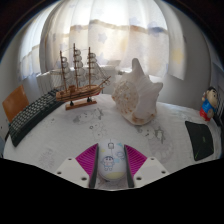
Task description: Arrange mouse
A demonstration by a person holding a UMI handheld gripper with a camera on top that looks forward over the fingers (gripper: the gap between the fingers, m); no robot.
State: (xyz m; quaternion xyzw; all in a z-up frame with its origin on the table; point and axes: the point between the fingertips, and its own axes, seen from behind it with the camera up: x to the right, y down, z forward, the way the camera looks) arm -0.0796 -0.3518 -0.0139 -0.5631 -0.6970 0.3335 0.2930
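A: What takes up the most room here?

B: A white marbled tabletop point(70, 135), running back to pale curtains point(110, 30) over a bright window. On it, largest first: a big white conch-like seashell ornament point(137, 92) to the right of centre, then a wooden model sailing ship point(79, 78) with tall masts on a stand to its left, then a dark keyboard point(33, 115) lying at an angle further left.

A: And the mouse?

B: A small, rounded, pale grey-white mouse point(111, 163) sits right between the fingers of the hand-held gripper point(111, 166), its top showing some faint print. The magenta pads point(87, 160) flank it on both sides.

A: Is it clamped?

B: The pads stand close against its sides, but I cannot tell whether both actually press on it or whether a slim gap remains. It seems low over the tabletop; the underside is hidden.

A: Anything else hard to read?

B: A flat black object point(201, 139) at the right is cut off, a small red-and-blue toy figure point(209, 103) behind it is too small to identify, and an orange-brown thing point(15, 102) at far left is only partly seen.
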